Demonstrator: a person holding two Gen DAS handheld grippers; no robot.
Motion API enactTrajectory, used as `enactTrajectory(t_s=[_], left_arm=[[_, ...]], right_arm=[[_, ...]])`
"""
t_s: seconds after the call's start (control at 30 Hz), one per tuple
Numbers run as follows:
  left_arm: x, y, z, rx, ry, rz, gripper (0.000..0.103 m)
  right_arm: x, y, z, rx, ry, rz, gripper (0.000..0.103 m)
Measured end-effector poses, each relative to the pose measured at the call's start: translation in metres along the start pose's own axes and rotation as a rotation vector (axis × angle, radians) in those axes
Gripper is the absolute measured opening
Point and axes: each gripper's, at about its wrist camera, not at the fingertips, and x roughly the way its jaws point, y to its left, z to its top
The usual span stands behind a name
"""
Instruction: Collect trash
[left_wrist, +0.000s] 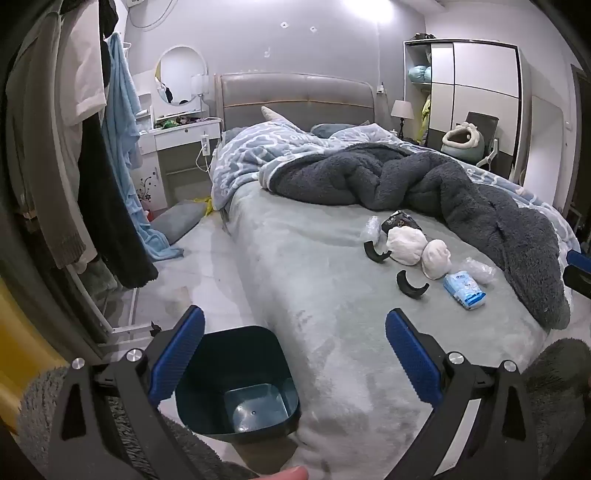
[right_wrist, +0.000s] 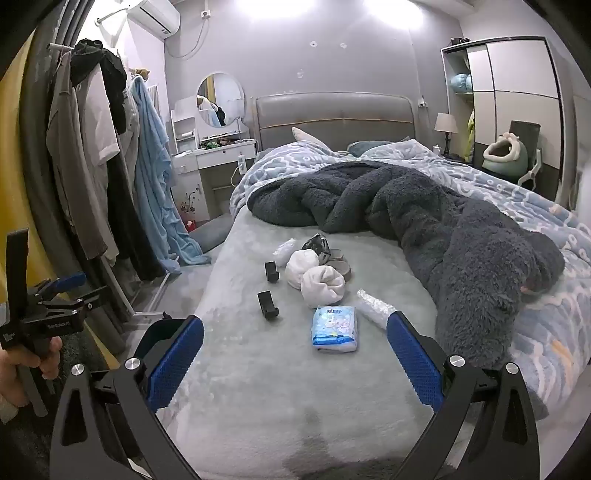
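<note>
On the bed: the trash lies in a loose cluster on the pale sheet of the bed, just short of the dark fleece blanket.
Nearest piece: tissue pack — flat on the sheet, ahead of the right tool and a little right of its centre line.
Pack's long axis: runs roughly away from the right tool, toward the headboard, its short end facing the tool.
Other pieces: two white wads, touching each other; a clear plastic wrap just beside the pack, long axis slanting toward the near right; a dark wrapper behind the wads; two black curved clips, apart from each other.
Bin: dark waste bin on the floor against the near corner of the bed, mouth up — directly under the left tool.
Nearer hand: the right tool, I judge; the left tool sits over the bin, well apart from the cluster.
Right tool: spread wide, nothing between its pads.
Left tool: spread wide, nothing gripped.
</note>
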Motion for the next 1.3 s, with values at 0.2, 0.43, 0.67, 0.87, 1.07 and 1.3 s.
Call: enactTrajectory(t_s=[0.2,0.43,0.67,0.87,1.07,1.3], left_arm=[[0.0001,-0.0004,-0.0004,0.001,0.0,0.003,0.1],[0.0002,-0.0006,-0.0002,0.003,0.001,0.0,0.1],[0.0001,0.0001,-0.0002,-0.001,0.002,-0.001,0.1],[0.0003,0.0001,-0.0002,0.0,0.002,-0.002,0.1],[0.0003,0.0003,0.0,-0.001,0.003,-0.003,0.1],[0.0002,0.0002,-0.0001,0.0,0.002,-0.002,0.1]], right_arm=[[0.0001,0.0005,0.0,0.004,-0.002,0.004,0.1],[0.0,0.0003,0.0001,-0.001,-0.002,0.002,0.1],[0.0009,0.001,-0.0002,-0.001,-0.002,0.001,0.1],[0.001,0.0021,-0.0005,-0.006,-0.001,-0.001,0.1],[0.0013,0.0018,-0.0006,-0.007,0.001,-0.002,0.1],[0.0019,0.0017,-0.0006,-0.008,0.001,-0.002,0.1]])
